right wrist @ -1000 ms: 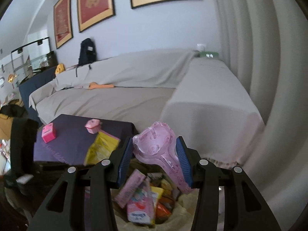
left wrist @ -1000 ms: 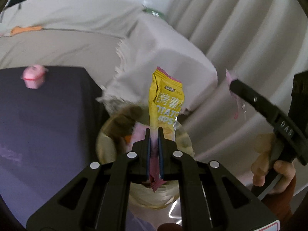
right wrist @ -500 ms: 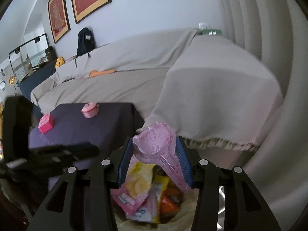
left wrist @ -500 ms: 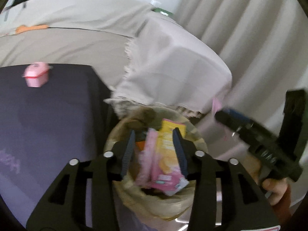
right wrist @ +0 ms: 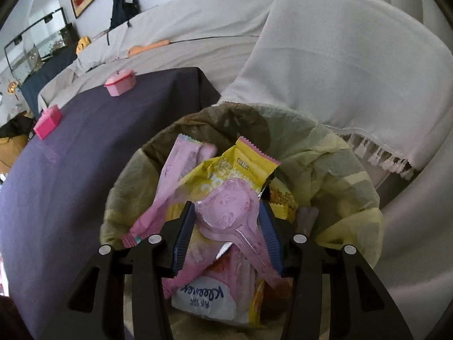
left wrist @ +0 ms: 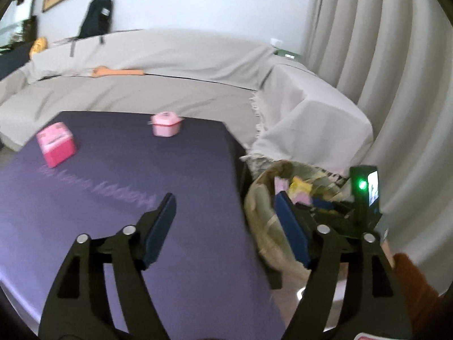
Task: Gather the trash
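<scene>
The trash bin (right wrist: pixel 339 153), lined with a yellow-green bag, stands off the table's right corner and also shows in the left wrist view (left wrist: pixel 257 198). Inside lie a yellow chip packet (right wrist: pixel 240 167), a long pink wrapper (right wrist: pixel 175 175) and a Kleenex pack (right wrist: pixel 203 297). My right gripper (right wrist: pixel 226 212) is shut on a pink spoon-shaped plastic wrapper (right wrist: pixel 226 209), low over the bin's mouth. My left gripper (left wrist: pixel 224 198) hangs over the purple table's right edge; its jaws are opening with nothing between them.
On the purple table (left wrist: pixel 113 187) stand a pink box (left wrist: pixel 56 144) and a pale pink lidded pot (left wrist: pixel 166 124). A sofa under a beige cover (left wrist: pixel 170 85) runs behind, curtains (left wrist: pixel 396 85) hang at the right. A sleeve (left wrist: pixel 410 277) shows beside the bin.
The left gripper let the yellow packet and pink wrapper drop into the bin, opened wide and swung left over the table. The right gripper sank toward the bin with its pink wrapper.
</scene>
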A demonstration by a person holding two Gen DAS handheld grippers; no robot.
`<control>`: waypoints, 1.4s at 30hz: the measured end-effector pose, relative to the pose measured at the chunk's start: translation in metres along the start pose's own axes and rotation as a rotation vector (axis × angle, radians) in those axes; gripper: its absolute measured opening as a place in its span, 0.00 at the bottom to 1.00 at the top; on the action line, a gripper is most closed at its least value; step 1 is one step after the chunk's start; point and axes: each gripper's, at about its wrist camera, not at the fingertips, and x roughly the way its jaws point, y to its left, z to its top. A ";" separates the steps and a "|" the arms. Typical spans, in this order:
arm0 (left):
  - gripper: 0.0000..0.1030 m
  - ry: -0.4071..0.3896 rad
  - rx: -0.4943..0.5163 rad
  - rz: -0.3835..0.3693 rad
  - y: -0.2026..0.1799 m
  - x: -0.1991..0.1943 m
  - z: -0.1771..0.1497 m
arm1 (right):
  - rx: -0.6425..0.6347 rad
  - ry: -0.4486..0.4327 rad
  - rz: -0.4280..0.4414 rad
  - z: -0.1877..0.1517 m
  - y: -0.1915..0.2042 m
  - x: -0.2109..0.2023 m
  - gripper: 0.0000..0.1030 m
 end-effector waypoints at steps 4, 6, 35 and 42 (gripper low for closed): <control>0.76 -0.013 -0.043 0.085 0.003 -0.030 -0.018 | 0.006 -0.022 -0.018 -0.006 0.003 -0.021 0.54; 0.76 -0.035 -0.055 0.106 0.001 -0.045 -0.026 | 0.010 -0.050 -0.020 -0.010 0.005 -0.036 0.55; 0.77 -0.098 0.077 0.303 -0.045 -0.112 -0.056 | -0.020 -0.332 0.083 -0.103 0.075 -0.229 0.56; 0.77 -0.118 0.099 0.290 -0.050 -0.118 -0.057 | -0.034 -0.340 0.081 -0.106 0.079 -0.229 0.56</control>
